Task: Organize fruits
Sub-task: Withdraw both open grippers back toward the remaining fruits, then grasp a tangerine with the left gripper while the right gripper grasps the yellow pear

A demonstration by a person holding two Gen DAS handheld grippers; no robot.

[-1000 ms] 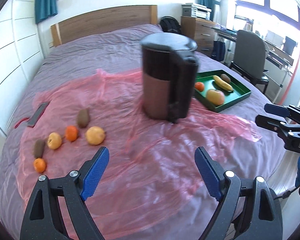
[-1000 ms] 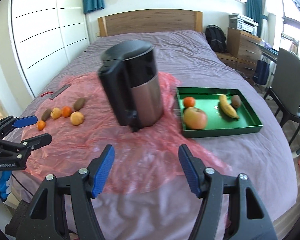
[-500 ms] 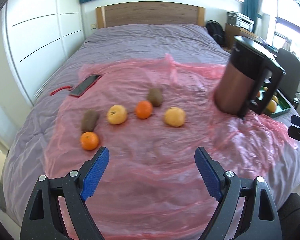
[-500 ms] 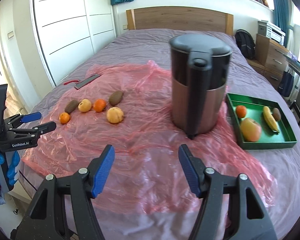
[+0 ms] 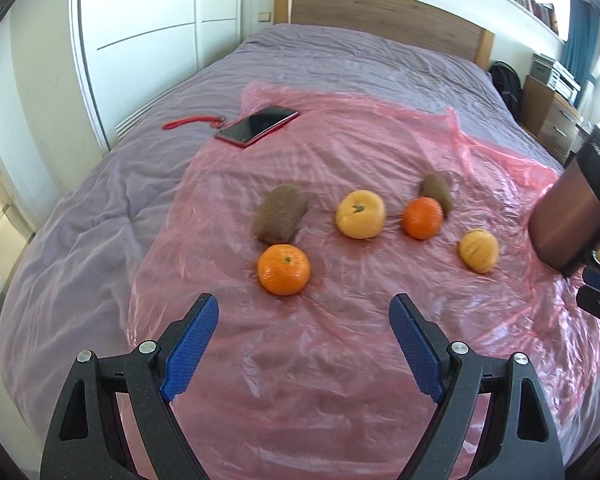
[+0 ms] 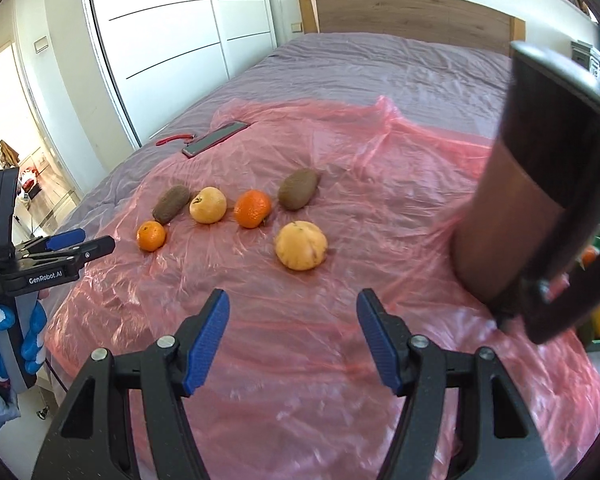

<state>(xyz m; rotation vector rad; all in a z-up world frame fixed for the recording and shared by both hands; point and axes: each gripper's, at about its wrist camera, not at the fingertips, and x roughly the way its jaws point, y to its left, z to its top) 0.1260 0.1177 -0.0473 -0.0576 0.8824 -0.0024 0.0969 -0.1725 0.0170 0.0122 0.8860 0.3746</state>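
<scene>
I found the left gripper and right gripper both released and empty. Six loose fruits lay just beyond on the pink sheet; the tray sat far right, mostly hidden behind the kettle. Most sorting remained

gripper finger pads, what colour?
Blue, textured, on black arms. Clearest in the left wrist view, on the left gripper pads.

My two wrist views look steeply down along their fingers at the bed, close in; both share the pink plastic sheet and its fruit.
</scene>
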